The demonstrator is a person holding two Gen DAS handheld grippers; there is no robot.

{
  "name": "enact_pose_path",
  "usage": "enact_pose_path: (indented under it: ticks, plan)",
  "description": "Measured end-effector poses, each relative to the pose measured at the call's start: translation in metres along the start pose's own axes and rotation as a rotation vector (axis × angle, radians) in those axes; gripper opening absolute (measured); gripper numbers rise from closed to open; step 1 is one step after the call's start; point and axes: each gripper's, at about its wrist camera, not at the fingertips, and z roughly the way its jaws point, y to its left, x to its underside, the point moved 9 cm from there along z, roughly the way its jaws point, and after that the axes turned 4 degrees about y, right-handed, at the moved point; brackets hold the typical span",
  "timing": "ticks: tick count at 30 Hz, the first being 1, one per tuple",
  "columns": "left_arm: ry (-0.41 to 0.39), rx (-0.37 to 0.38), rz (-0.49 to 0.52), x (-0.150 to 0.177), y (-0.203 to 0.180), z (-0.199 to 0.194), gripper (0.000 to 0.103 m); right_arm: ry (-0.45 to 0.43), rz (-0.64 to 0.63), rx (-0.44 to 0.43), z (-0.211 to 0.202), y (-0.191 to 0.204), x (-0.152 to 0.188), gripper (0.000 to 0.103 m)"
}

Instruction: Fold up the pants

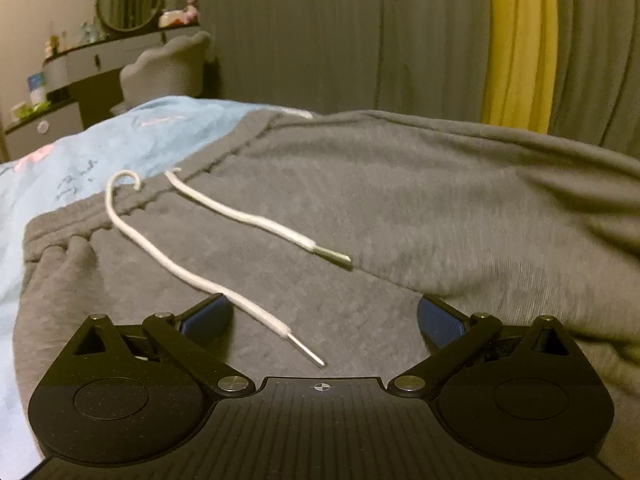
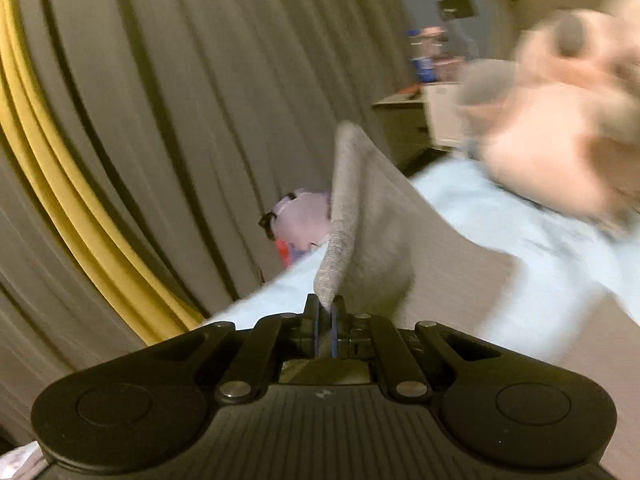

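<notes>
Grey sweatpants lie spread on a light blue bedsheet, waistband at the left, with two white drawstrings trailing across the fabric. My left gripper hovers low over the waist area with its jaws wide apart; one drawstring tip lies between them, untouched. In the right wrist view, my right gripper is shut on a grey pant edge, which stands up from the jaws in a lifted fold. The picture there is smeared by motion.
Grey curtains with a yellow strip hang behind the bed. A dressing table with a round mirror and a grey chair stand at the left. A blurred plush toy and a purple object lie on the bedsheet.
</notes>
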Motion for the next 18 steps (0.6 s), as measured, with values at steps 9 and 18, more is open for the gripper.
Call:
enact_pose_path:
  ticks: [9, 18]
  plan:
    - [-0.141, 0.171, -0.083, -0.057, 0.012, -0.045, 0.103, 0.219, 0.080, 0.137, -0.025, -0.106, 0.105, 0.005]
    - [0.300, 0.534, -0.437, -0.127, -0.004, 0.059, 0.099, 0.172, 0.242, 0.032, -0.022, -0.128, 0.095, 0.016]
